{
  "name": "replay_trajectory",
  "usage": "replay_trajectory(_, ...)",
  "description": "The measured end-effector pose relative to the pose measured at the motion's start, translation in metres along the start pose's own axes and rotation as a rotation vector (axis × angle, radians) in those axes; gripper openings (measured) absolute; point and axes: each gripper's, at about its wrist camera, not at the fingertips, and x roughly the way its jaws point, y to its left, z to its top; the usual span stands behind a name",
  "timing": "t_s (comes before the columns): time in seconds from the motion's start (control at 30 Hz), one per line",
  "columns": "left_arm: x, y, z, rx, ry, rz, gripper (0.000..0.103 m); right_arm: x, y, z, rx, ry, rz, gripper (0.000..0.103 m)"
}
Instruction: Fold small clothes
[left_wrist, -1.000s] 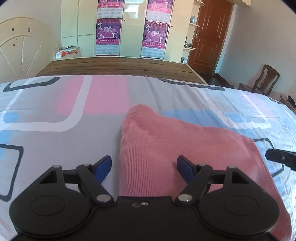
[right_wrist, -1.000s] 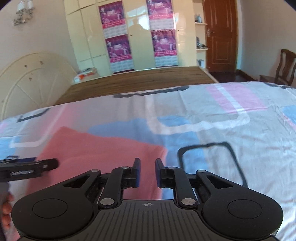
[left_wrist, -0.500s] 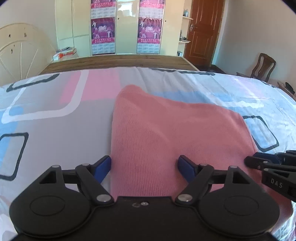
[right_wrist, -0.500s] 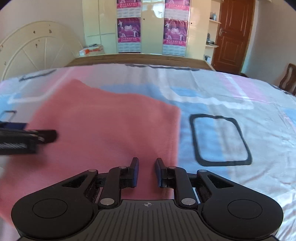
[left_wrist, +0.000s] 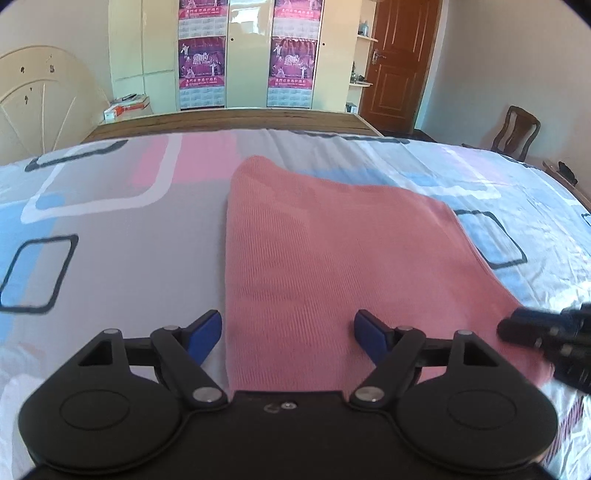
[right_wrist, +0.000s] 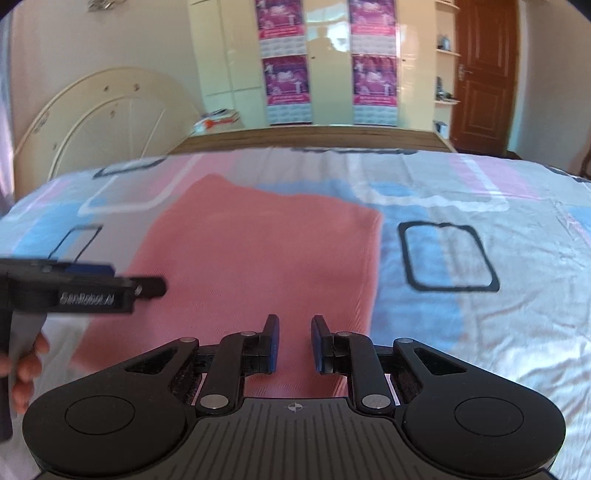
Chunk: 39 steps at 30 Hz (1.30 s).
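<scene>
Left tool (left_wrist: 288, 328): your blue pads stand wide apart with nothing gripped; the near-left edge of the pink knit cloth (left_wrist: 325, 258) lies between and beneath them, and whether they touch it you cannot tell.
Right tool (right_wrist: 293, 341): jaws nearly together, a narrow gap showing, nothing clamped; it hangs over the cloth's near-right part, just inside its right edge.
Pink knit cloth: it lies flat on the bed sheet (left_wrist: 122, 258), roughly rectangular, its far-left corner lifted into a slight hump.
Feel, as a judgement: light, soft and limp, with a ribbed weave that should give the pads good bite; it will sag and drag when lifted, and nothing about it looks fragile.
Where to take hold: pinch the two near corners of the cloth, one per tool, taking only the cloth.
Risk: the glossy sheet under the cloth may let it slide or get pinched too.
Beyond the cloth: bare sheet, then the wooden footboard (left_wrist: 229, 120).
</scene>
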Motion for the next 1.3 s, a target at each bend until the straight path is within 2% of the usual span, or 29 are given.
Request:
replay_trajectory(0.07,0.000,-0.002,-0.004,-0.013,0.014,-0.005,0.078,0.002,0.002,-0.012,-0.020,0.029,-0.017,0.018)
replay_trajectory(0.17,0.002,-0.009,-0.012,0.020,-0.001,0.016,0.080,0.011,-0.008,-0.031,-0.024,0.087,-0.071,0.018)
replay_trajectory(0.3,-0.001,-0.009,-0.017,0.009,0.021,0.019,0.080,0.000,-0.014,-0.034,0.016,0.063,-0.047,0.018)
replay_trajectory(0.33,-0.002,-0.008,-0.019,0.005,0.024,0.017,0.080,-0.003,-0.014,-0.032,0.012,0.047,-0.053,0.018)
replay_trajectory(0.47,0.004,-0.007,-0.030,-0.026,0.077,0.006,0.081,0.005,-0.015,-0.043,-0.048,0.085,-0.115,0.018)
replay_trajectory(0.57,0.002,-0.011,-0.035,-0.013,0.063,0.020,0.081,-0.004,-0.027,-0.041,0.031,0.083,-0.089,0.018)
replay_trajectory(0.67,0.003,-0.011,-0.035,-0.025,0.067,0.023,0.082,-0.003,-0.029,-0.046,0.018,0.116,-0.074,0.019)
replay_trajectory(0.8,0.002,-0.012,-0.035,-0.021,0.065,0.022,0.082,-0.019,-0.025,-0.048,0.015,0.072,-0.044,0.019)
replay_trajectory(0.93,0.003,-0.015,-0.034,-0.016,0.065,0.031,0.083,-0.014,-0.023,-0.056,0.015,0.101,-0.037,0.019)
replay_trajectory(1.03,0.002,-0.016,-0.034,-0.009,0.064,0.035,0.083,-0.014,-0.027,-0.053,0.055,0.084,-0.026,0.018)
replay_trajectory(1.1,0.003,-0.017,-0.034,-0.007,0.065,0.038,0.083,-0.011,-0.025,-0.052,0.025,0.102,-0.024,0.018)
replay_trajectory(1.2,0.002,-0.017,-0.033,-0.006,0.067,0.040,0.083,-0.012,-0.024,-0.051,-0.001,0.117,-0.016,0.008)
replay_trajectory(1.3,0.000,-0.019,-0.032,-0.011,0.063,0.036,0.083,-0.020,-0.033,-0.046,0.015,0.076,-0.051,0.007)
